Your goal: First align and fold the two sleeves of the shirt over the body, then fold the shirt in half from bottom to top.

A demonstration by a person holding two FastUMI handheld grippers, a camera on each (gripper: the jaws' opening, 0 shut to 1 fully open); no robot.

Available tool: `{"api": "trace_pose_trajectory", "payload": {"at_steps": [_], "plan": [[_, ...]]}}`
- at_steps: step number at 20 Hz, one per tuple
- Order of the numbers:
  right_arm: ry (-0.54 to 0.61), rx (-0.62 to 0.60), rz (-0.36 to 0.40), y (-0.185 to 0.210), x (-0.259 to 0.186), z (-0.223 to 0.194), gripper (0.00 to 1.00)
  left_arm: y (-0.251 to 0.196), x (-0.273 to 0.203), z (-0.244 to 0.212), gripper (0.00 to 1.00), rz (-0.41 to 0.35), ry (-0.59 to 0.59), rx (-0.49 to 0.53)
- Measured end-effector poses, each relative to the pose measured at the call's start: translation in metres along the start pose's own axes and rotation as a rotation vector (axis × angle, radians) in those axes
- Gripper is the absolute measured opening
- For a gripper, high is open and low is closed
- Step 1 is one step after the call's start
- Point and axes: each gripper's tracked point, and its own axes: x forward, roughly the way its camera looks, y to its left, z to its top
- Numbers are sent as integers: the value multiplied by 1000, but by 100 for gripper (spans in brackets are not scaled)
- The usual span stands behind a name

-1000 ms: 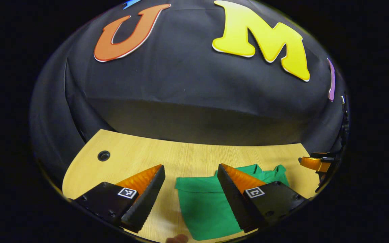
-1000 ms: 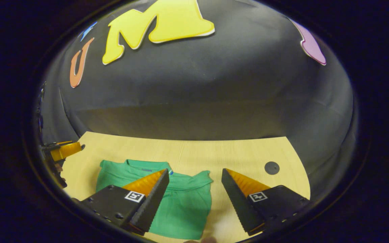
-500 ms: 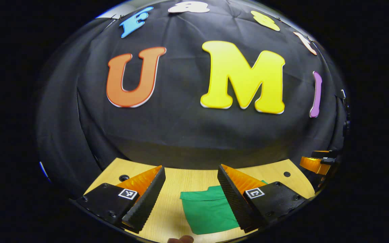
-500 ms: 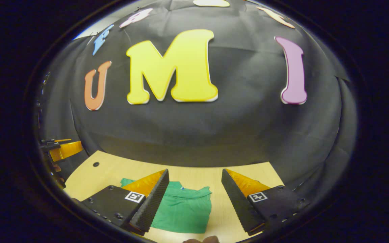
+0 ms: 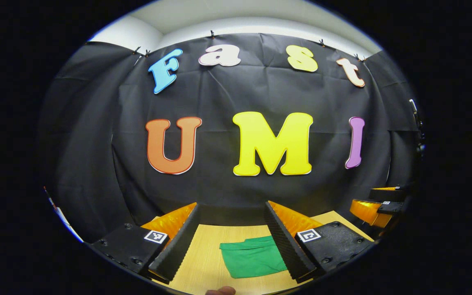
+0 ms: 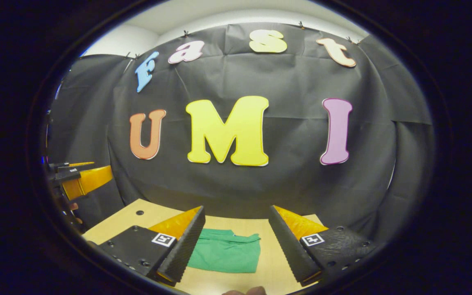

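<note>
A green shirt [image 5: 252,258] lies folded into a compact rectangle on the wooden table [image 5: 203,262]; the right gripper view has the shirt [image 6: 225,255] with its collar edge at the far side. My left gripper [image 5: 232,239] hangs open above the table, well back from the shirt, nothing between its fingers. My right gripper [image 6: 236,241] is open too, raised and apart from the cloth. The right gripper [image 5: 377,205] appears at the right edge of the left gripper view, and the left gripper [image 6: 80,178] at the left edge of the right gripper view.
The table [image 6: 268,266] has a small round hole [image 6: 139,212] near its far left corner. The black cloth wall stands just behind the table's far edge. A fingertip [image 5: 219,291] shows at the bottom of the left gripper view.
Both grippers have lifted and tilted up, pulling back from the shirt. The shirt now looks smaller and lower in both views. Both stayed open.
</note>
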Motion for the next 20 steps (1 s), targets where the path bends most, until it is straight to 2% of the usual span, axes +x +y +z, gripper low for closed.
{"api": "trace_pose_trajectory", "payload": {"at_steps": [4,5,9,10,12,13,14,20], "plan": [[-32,-13,-11,3,-40,9,95,-4,-40,-2,100,13,13,-31],[-39,-5,-11,6,-47,9,92,-1,-48,-4,99,24,9,-27],[-26,20,4,17,-67,-5,95,-1,-72,-9,99,43,-6,-14],[-17,27,10,20,-71,-11,92,-1,-75,-11,99,46,-10,-12],[1,31,20,25,-76,-18,95,-3,-78,-11,99,48,-8,0],[6,31,25,27,-78,-21,92,-4,-79,-15,99,49,-5,10],[12,34,30,29,-80,-22,95,-3,-80,-15,99,53,-3,24],[5,31,18,24,-85,-19,95,-14,-82,-13,99,37,-16,47]]}}
